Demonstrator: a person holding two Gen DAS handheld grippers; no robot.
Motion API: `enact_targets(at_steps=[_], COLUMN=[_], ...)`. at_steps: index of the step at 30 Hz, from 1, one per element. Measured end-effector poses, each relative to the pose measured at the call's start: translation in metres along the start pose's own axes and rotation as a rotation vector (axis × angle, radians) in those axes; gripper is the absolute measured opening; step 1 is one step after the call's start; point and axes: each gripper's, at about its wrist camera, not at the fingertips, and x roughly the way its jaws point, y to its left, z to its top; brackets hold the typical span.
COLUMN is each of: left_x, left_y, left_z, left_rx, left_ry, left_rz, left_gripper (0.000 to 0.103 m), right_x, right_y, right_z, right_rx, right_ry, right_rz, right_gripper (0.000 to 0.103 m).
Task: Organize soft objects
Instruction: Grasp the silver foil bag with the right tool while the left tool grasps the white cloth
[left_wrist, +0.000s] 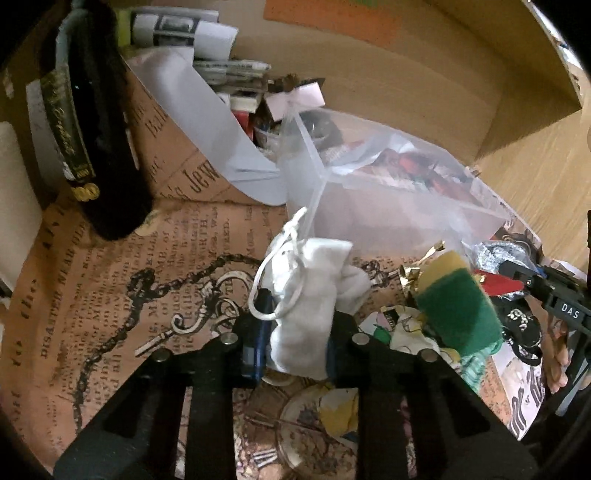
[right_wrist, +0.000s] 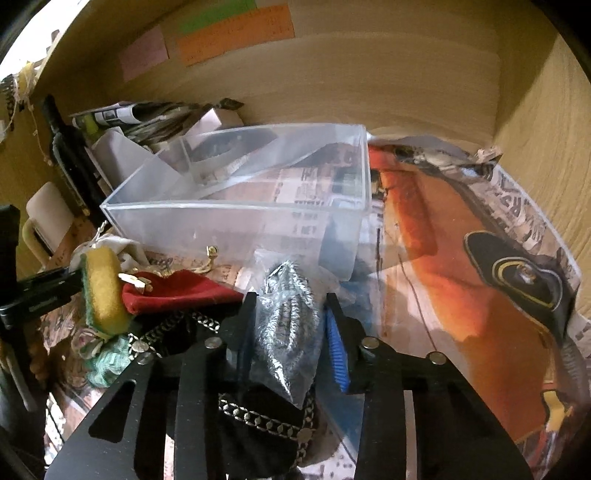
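Observation:
My left gripper (left_wrist: 295, 343) is shut on a white drawstring pouch (left_wrist: 314, 295) and holds it just in front of the clear plastic box (left_wrist: 406, 221). My right gripper (right_wrist: 291, 332) is shut on a clear bag of grey braided cord (right_wrist: 288, 325), near the same box (right_wrist: 236, 218). A yellow and green sponge (left_wrist: 458, 299) stands on edge to the right of the pouch; it also shows in the right wrist view (right_wrist: 105, 291). A red velvet pouch (right_wrist: 173, 291) lies beside it.
A dark wine bottle (left_wrist: 92, 122) stands at the left by a paper-lined box of papers (left_wrist: 207, 110). A black studded pouch (right_wrist: 258, 432) lies under my right gripper. Wooden shelf walls (right_wrist: 369, 74) enclose the back and right. Printed paper (left_wrist: 110, 288) covers the shelf floor.

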Motion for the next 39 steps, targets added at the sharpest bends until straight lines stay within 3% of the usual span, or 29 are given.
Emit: enact_targets(at_steps=[11,17,22,31,39], left_x=[-0.060,-0.085,-0.084,-0.049,0.006], left_y=[0.001,-0.011,-0.026,-0.040,-0.053], left_z=[0.010,0.033,0.055,0.096,0.115], left_rx=[-0.007,0.002,0.027,0.023,0.057], left_ry=[-0.147,-0.265,-0.315,-0.256,-0.115], left_rz=[0.047,0.005,-0.020,-0.087,-0.063], left_gripper=[0.022,0.022,0.022,0.022,0.022], right_x=[-0.044,-0.068,-0.078,-0.067,-0.009], right_y=[-0.002,0.003,0.009,0.015,0.009], right_z=[0.012,0.029,0.049,0.082,0.098], right_rx=[0.008,-0.004,-0.019,-0.060,-0.062], right_ry=[-0.137,-0.243,-0.320,-0.354,-0.211], right_rz=[-0.012,0.002,0.020,0.025,0.022], right_gripper=[0.027,0.027,0.027,0.027,0.027])
